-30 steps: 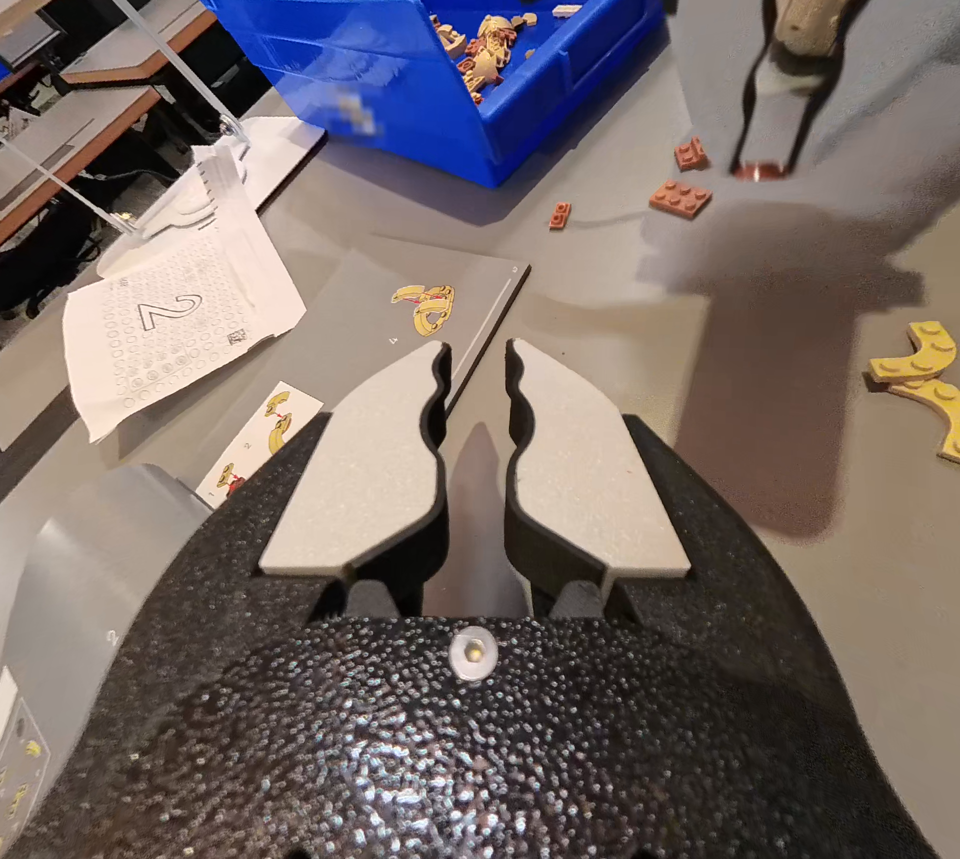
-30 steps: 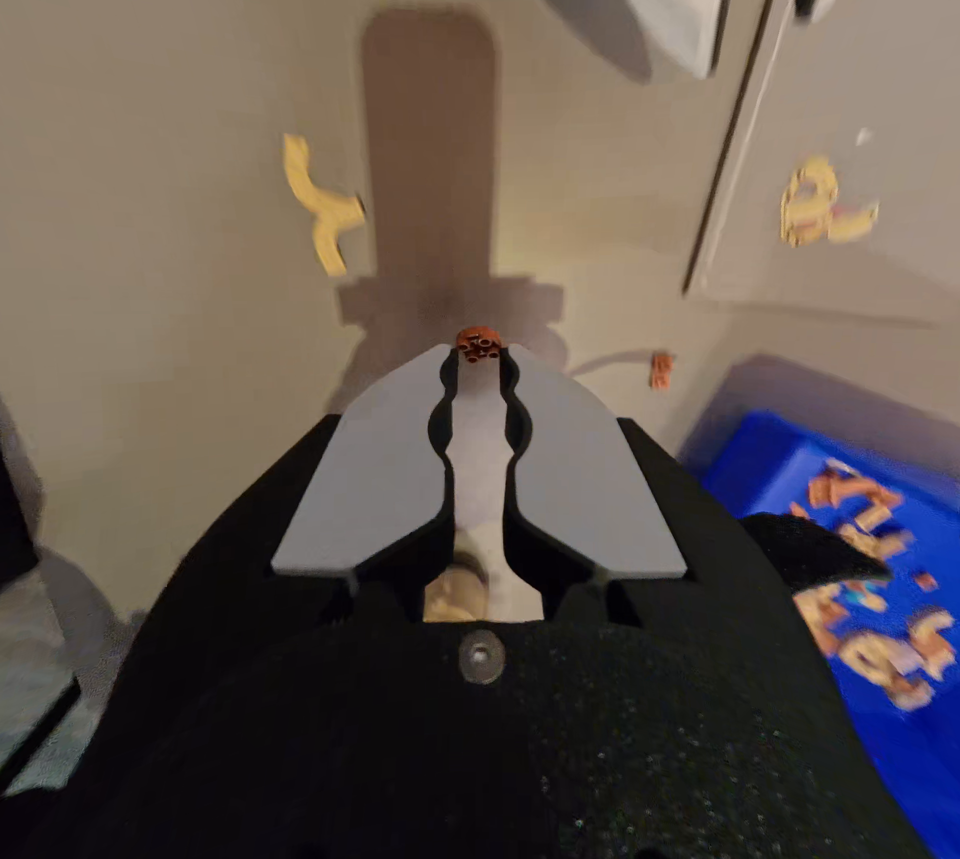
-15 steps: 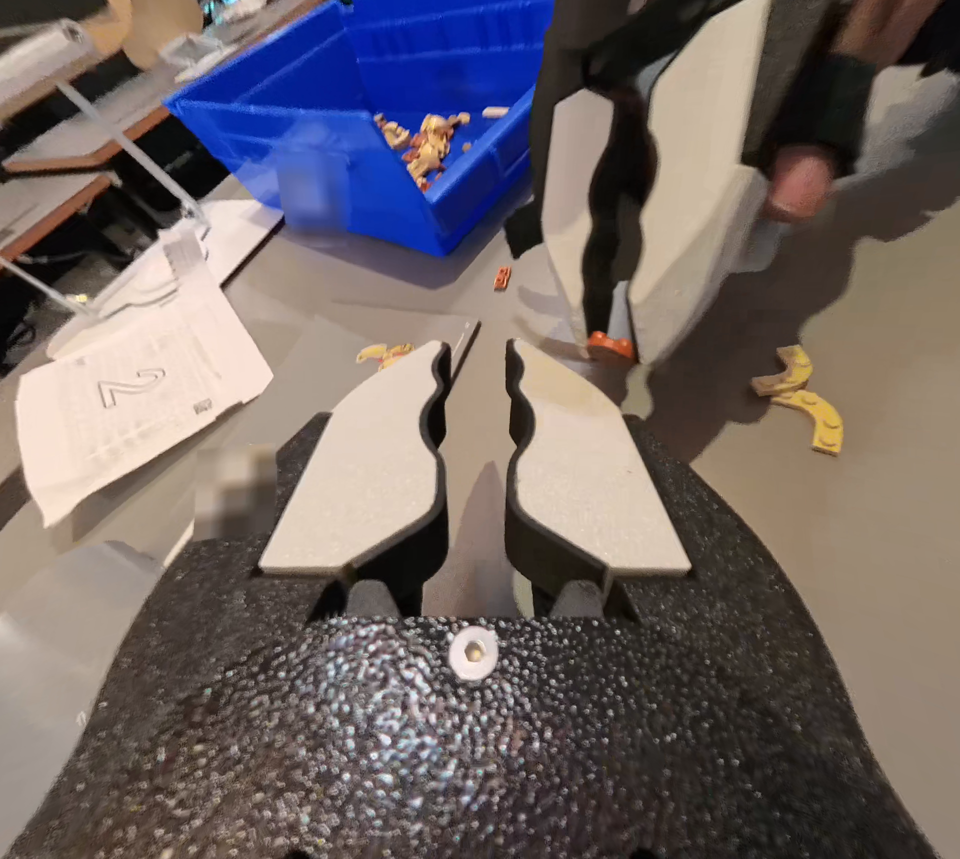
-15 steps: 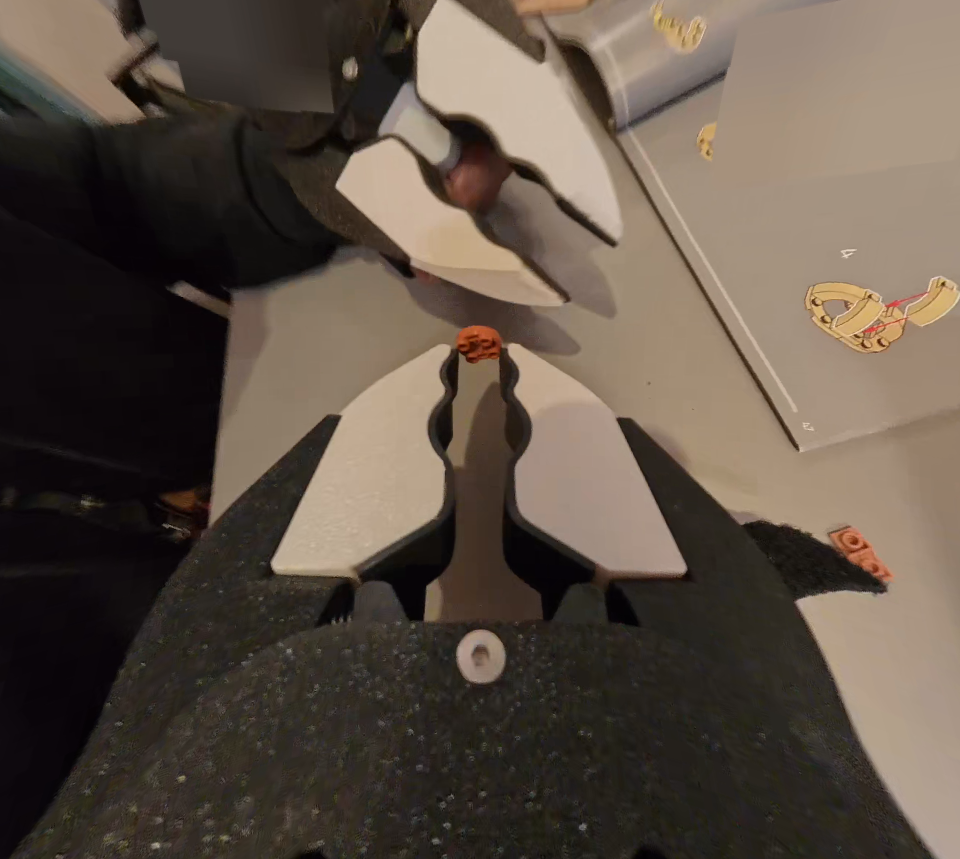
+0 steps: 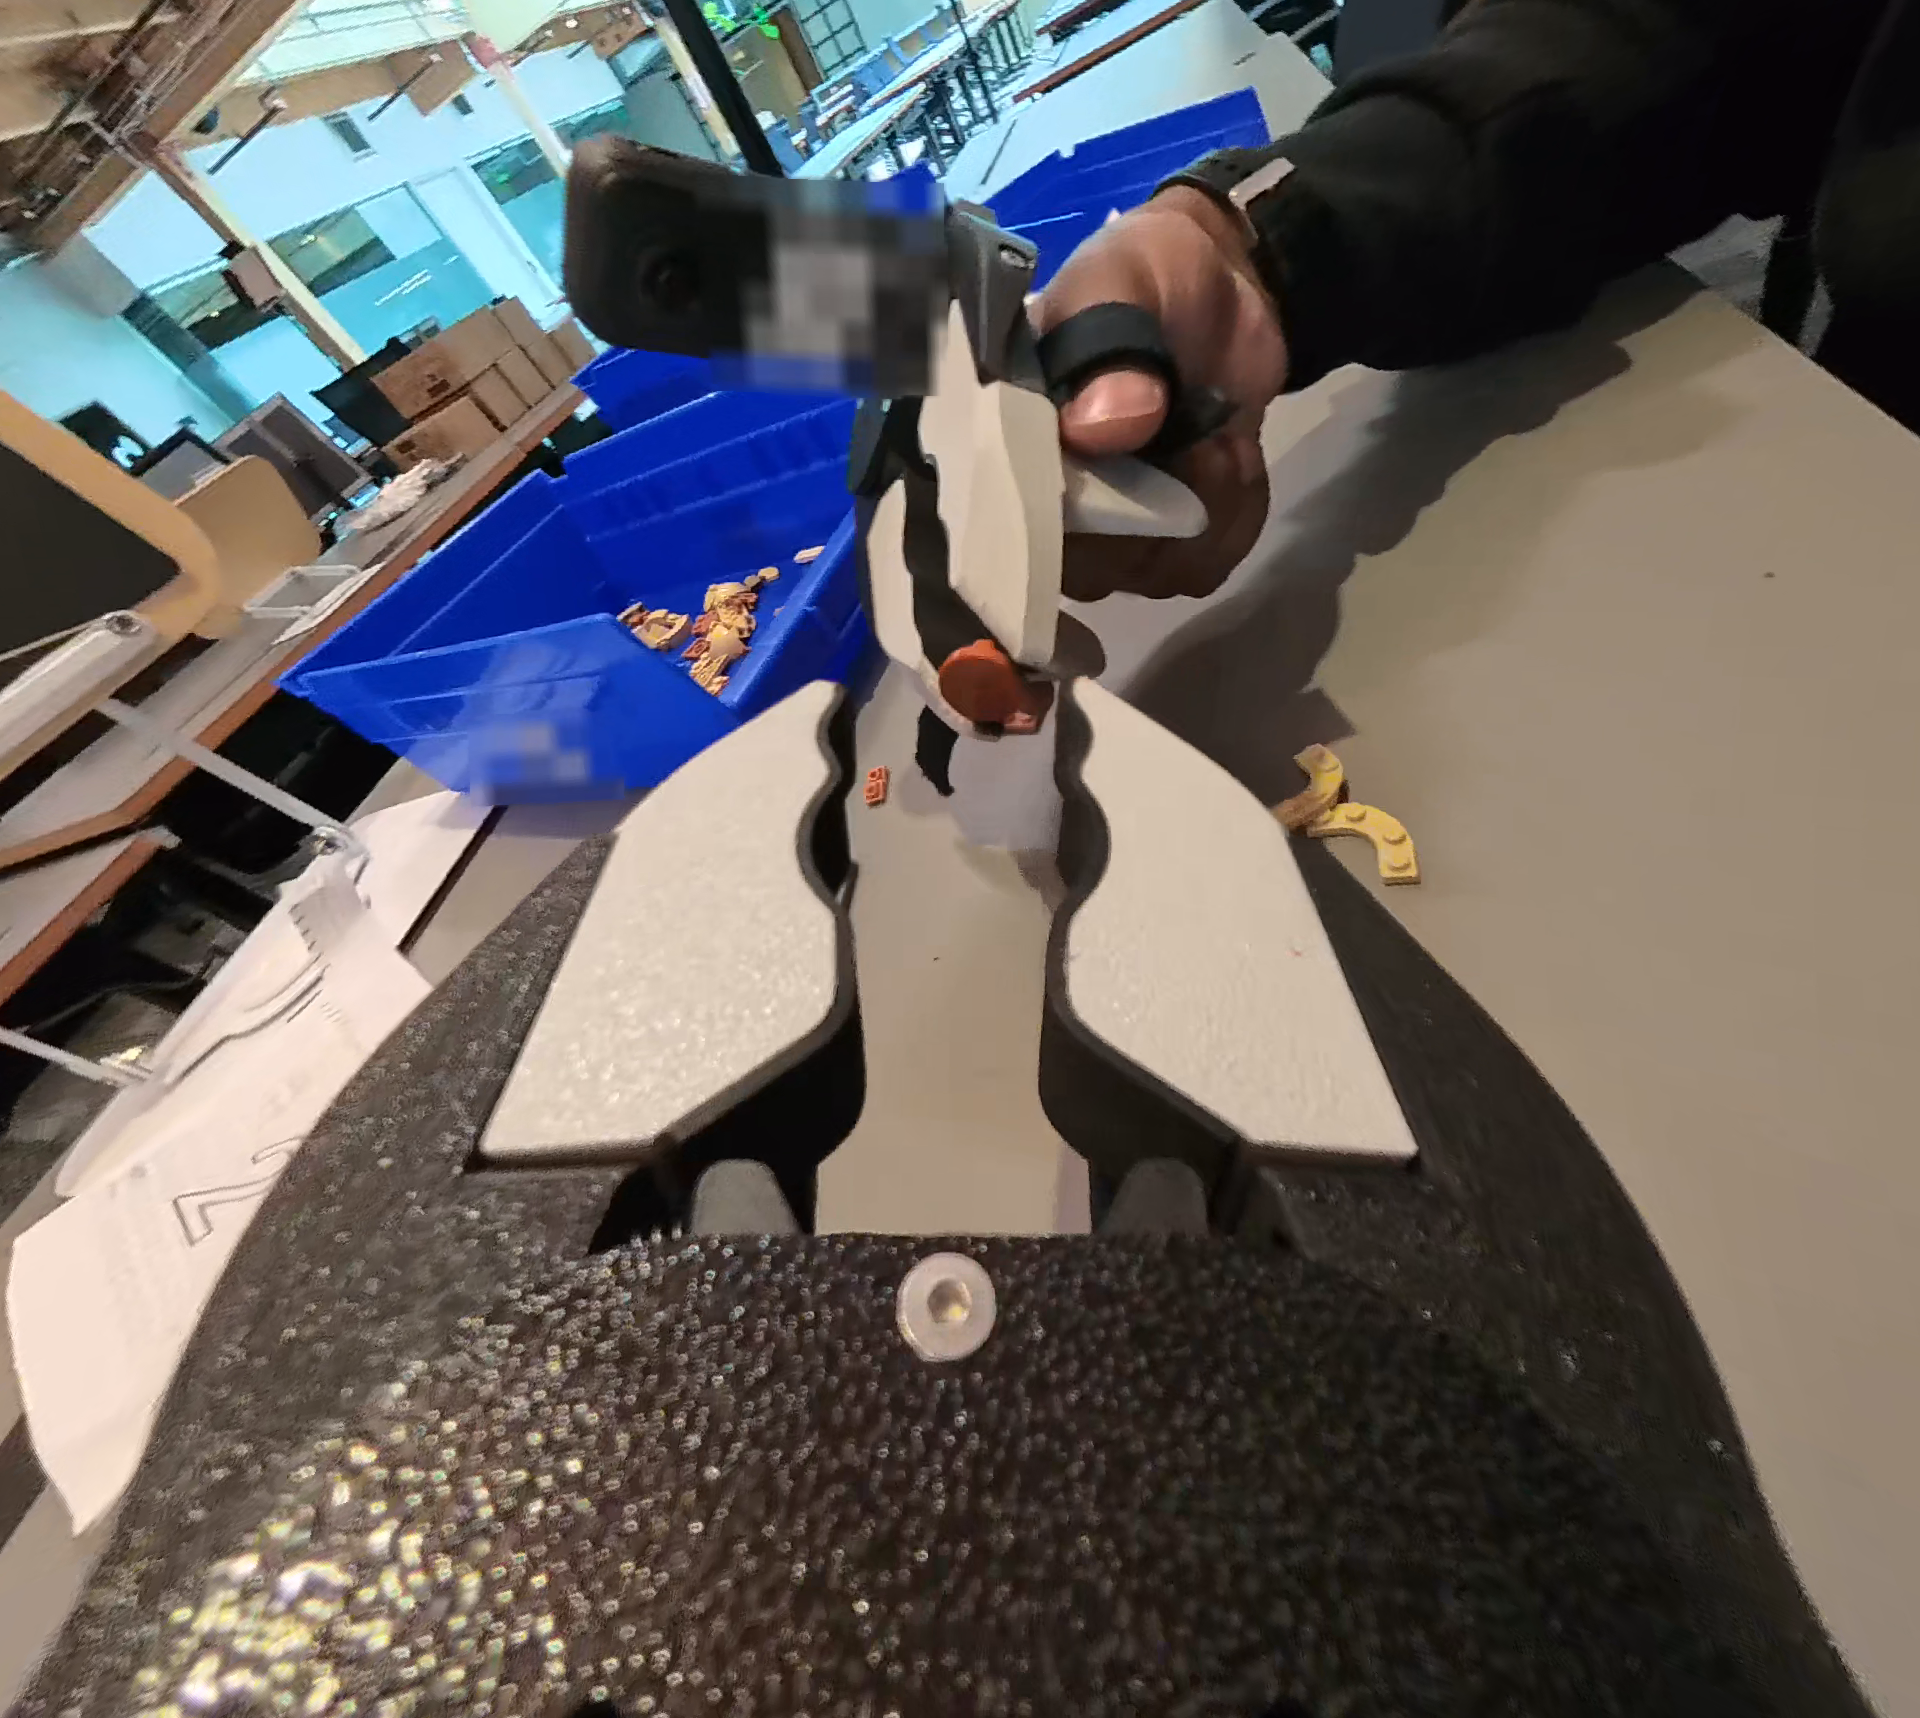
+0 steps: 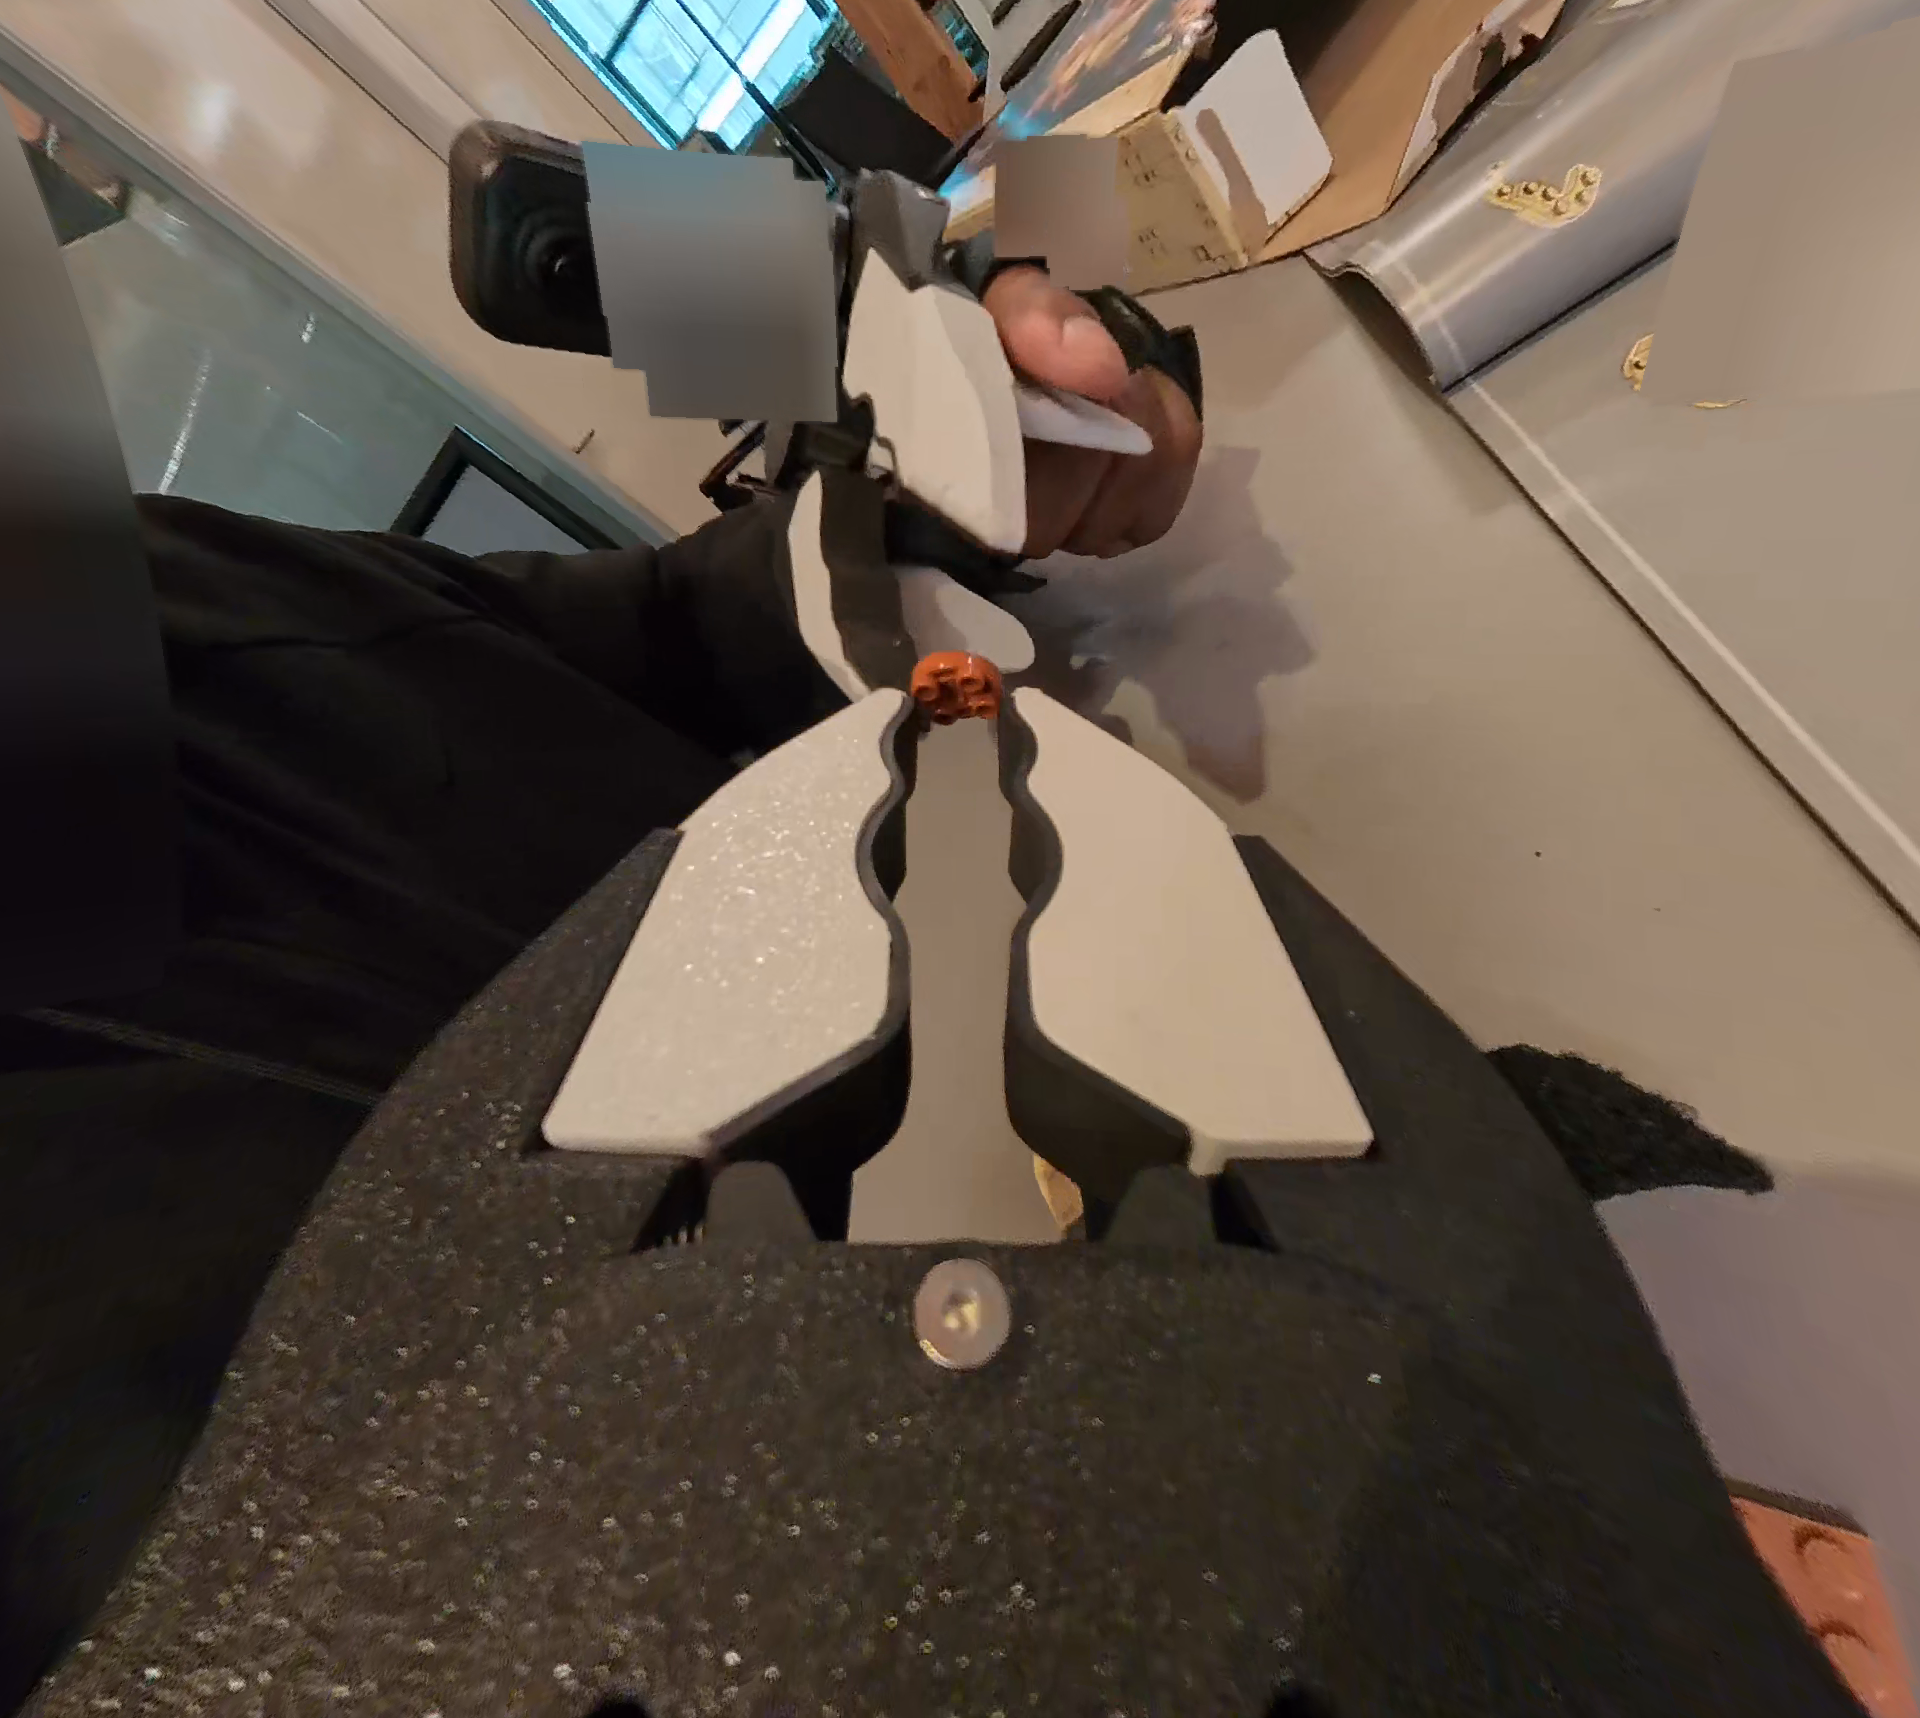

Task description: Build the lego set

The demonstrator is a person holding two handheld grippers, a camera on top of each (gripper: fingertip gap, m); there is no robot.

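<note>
My right gripper [image 6: 956, 704] is shut on a small round orange-brown lego piece [image 6: 956, 686], pinched at its very tips. In the left wrist view the same piece [image 5: 979, 681] sits just in front of and between the tips of my left gripper [image 5: 951, 712], which is open and empty. The two grippers face each other tip to tip above the grey table [image 5: 1558, 733]. The left gripper's white fingers [image 6: 935, 421] show in the right wrist view just beyond the piece, held by a hand [image 6: 1091, 421].
A blue bin [image 5: 499, 640] with tan and brown pieces [image 5: 717, 629] stands at the back left. Two yellow curved pieces [image 5: 1351, 821] and a small brown piece [image 5: 878, 785] lie on the table. Paper sheets [image 5: 208, 1149] lie left. A grey booklet [image 6: 1787, 473] and a cardboard box [image 6: 1403, 6] show in the right wrist view. The tips of both grippers are at nearly the same place.
Both grippers have lifted and turned to face each other, and the right one brought the round piece up to the left gripper's tips. The left gripper's jaws have opened wider.
</note>
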